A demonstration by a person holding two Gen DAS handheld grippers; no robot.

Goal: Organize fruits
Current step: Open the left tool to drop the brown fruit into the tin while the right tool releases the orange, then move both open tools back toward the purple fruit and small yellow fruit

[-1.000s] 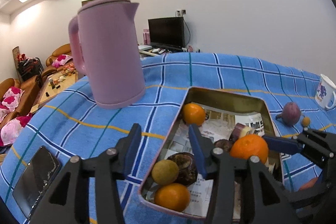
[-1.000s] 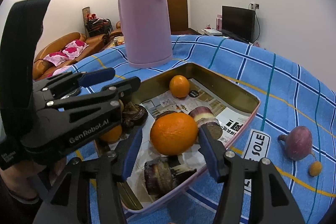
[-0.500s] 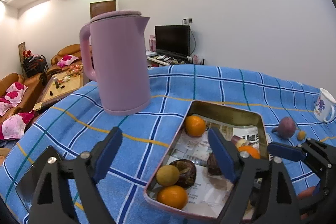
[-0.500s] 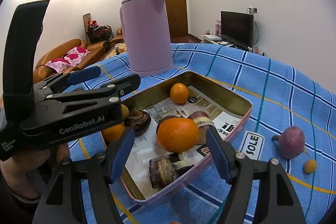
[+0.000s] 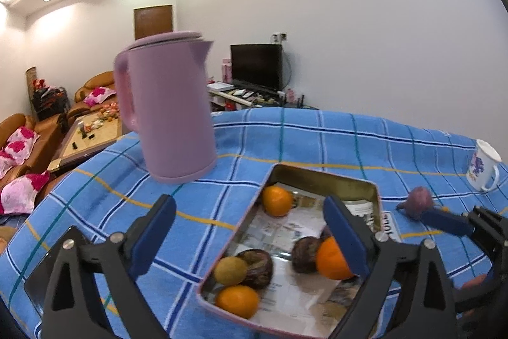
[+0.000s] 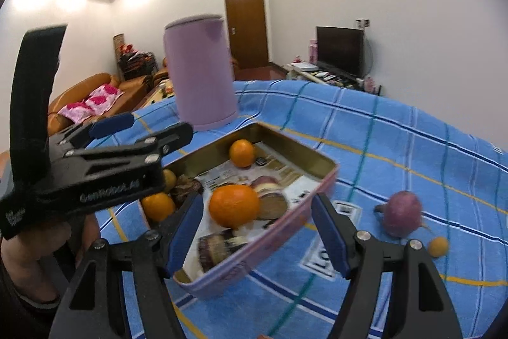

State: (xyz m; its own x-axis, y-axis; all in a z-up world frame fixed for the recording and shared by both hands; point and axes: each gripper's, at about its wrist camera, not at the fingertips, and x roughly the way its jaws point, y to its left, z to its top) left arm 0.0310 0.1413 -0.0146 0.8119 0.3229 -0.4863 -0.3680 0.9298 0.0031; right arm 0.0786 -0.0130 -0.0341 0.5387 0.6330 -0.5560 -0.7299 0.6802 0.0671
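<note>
A pink-walled metal tray (image 5: pixel 319 177) lined with newspaper sits on the blue checked cloth. It holds three oranges (image 5: pixel 277 200), a yellow-green fruit (image 5: pixel 230 270) and several dark purple fruits (image 5: pixel 258 264). My left gripper (image 5: pixel 249 232) hovers over the tray's near left side. Its jaws are opening, with nothing between the pads. My right gripper (image 6: pixel 257 231) stands open above the tray's near corner, behind a large orange (image 6: pixel 233 205) that lies free in the tray (image 6: pixel 254 250). A purple round fruit (image 6: pixel 401 213) and a small orange fruit (image 6: pixel 438 247) lie on the cloth to the right.
A tall pink kettle (image 5: pixel 168 110) stands behind the tray on the left. A white mug (image 5: pixel 482 169) is at the far right. A dark phone (image 5: pixel 35 285) lies at the near left. A printed label (image 6: pixel 324 262) lies beside the tray. Sofas and a TV are beyond the table.
Both grippers drew back and rose from the tray. The left jaws spread wide. The right jaws widened off the large orange, which now rests in the tray.
</note>
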